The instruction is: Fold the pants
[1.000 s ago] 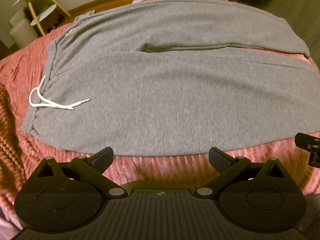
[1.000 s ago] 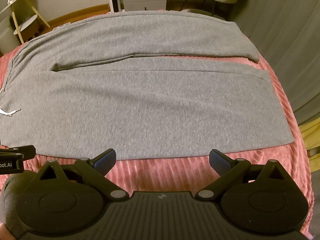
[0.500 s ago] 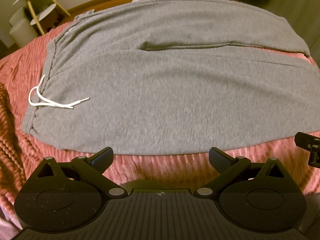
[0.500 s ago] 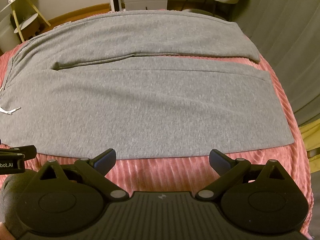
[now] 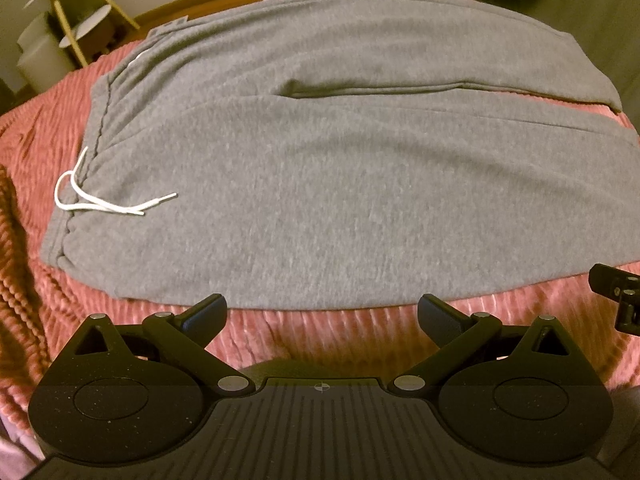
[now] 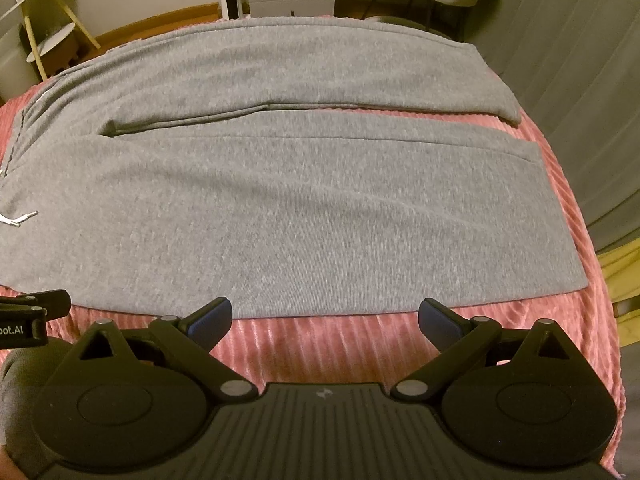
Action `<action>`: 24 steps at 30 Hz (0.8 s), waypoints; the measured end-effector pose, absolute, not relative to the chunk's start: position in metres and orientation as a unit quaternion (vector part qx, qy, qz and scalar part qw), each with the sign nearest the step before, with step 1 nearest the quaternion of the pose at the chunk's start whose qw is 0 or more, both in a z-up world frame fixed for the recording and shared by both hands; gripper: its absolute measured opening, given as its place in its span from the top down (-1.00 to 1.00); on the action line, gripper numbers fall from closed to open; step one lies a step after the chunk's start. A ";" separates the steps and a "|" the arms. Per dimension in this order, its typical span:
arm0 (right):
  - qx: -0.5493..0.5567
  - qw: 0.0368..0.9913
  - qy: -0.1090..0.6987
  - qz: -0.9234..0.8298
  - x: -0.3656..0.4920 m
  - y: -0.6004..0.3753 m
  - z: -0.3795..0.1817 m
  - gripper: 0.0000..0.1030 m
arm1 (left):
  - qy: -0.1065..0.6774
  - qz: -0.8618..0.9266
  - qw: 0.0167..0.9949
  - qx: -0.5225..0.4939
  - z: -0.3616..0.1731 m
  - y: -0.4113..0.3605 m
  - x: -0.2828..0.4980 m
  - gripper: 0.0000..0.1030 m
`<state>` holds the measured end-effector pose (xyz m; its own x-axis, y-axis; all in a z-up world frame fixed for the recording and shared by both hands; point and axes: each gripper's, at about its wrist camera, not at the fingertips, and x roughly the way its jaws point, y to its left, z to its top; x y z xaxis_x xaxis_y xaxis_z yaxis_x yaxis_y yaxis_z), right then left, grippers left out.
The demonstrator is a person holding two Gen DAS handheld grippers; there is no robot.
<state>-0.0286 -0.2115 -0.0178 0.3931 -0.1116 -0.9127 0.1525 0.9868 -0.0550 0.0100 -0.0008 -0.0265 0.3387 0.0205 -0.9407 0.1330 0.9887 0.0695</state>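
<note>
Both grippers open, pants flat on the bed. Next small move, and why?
Probably ease both grippers forward and down onto the near edge of the gray sweatpants. The left gripper and right gripper are open and empty just short of that hem, above the pink ribbed bedspread. Both legs lie flat and side by side, so gripping the near leg comes first.

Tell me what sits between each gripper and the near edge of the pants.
Nothing visible does. Only bare pink bedspread lies between the open left gripper and the gray pants, and likewise ahead of the open right gripper. The white drawstring lies off to the left on the waistband.
</note>
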 end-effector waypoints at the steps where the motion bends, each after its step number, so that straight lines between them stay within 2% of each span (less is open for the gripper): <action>1: 0.018 0.834 0.546 -0.079 -0.028 -0.212 -0.019 -0.93 | 0.575 -0.034 0.815 0.066 -0.027 0.000 0.011 -1.00; 18: 0.025 0.832 0.550 -0.066 -0.014 -0.214 -0.031 -0.93 | 0.586 -0.031 0.808 0.055 -0.041 0.009 0.023 -1.00; 20: 0.054 0.831 0.551 -0.049 -0.009 -0.223 -0.035 -0.93 | 0.587 -0.028 0.808 0.050 -0.043 0.012 0.027 -1.00; 24: 0.219 0.784 0.581 0.004 0.012 -0.267 -0.067 -0.93 | 0.591 -0.014 0.806 0.035 -0.049 0.025 0.037 -1.00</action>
<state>0.0121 -0.2669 -0.0666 0.3251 0.2597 -0.9093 0.2481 0.9044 0.3470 0.0373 0.0250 -0.0494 0.3012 0.0191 -0.9534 0.0640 0.9971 0.0402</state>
